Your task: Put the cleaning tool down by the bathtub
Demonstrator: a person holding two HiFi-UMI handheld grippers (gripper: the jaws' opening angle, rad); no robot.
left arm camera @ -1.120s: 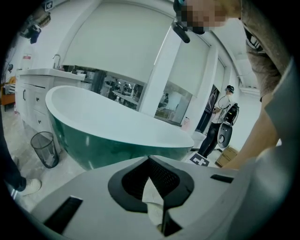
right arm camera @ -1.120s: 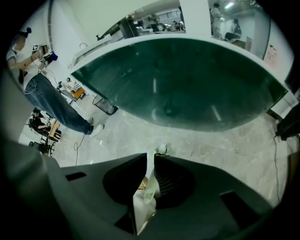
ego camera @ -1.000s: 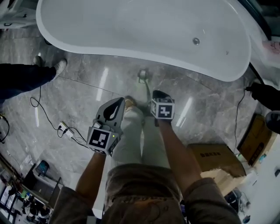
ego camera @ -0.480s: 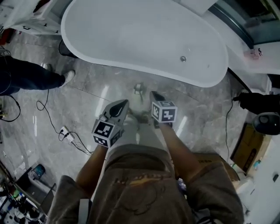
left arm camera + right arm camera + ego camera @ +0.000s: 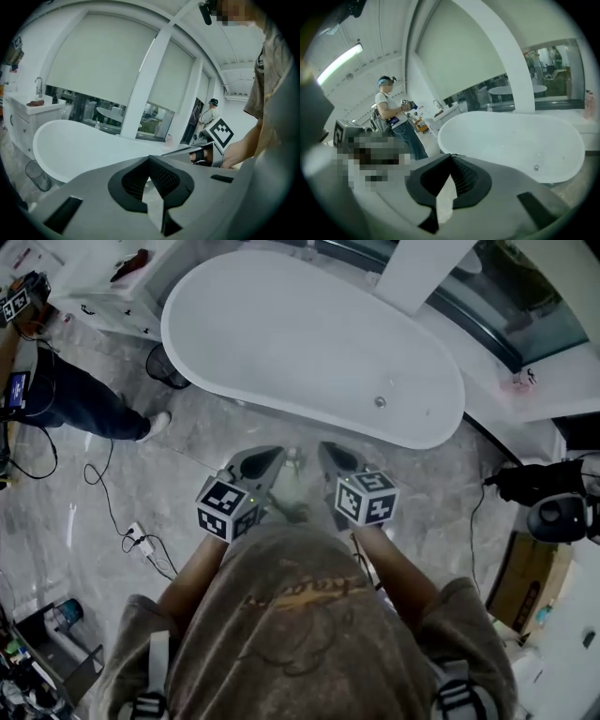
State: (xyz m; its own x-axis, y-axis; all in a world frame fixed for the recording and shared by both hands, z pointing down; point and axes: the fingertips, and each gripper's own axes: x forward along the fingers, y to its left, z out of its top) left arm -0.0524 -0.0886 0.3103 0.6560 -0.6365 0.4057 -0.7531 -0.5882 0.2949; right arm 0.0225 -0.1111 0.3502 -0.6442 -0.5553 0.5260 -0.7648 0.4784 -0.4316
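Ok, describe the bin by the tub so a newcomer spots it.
Find the big white oval bathtub on the grey marble floor. At its end beside the white vanity cabinet stands a small dark round wastebasket, partly under the rim. It is the only round container on the floor there.

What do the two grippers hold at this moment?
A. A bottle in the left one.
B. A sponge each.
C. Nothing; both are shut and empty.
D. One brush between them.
C: the left gripper and the right gripper each show jaws closed together with nothing between them.
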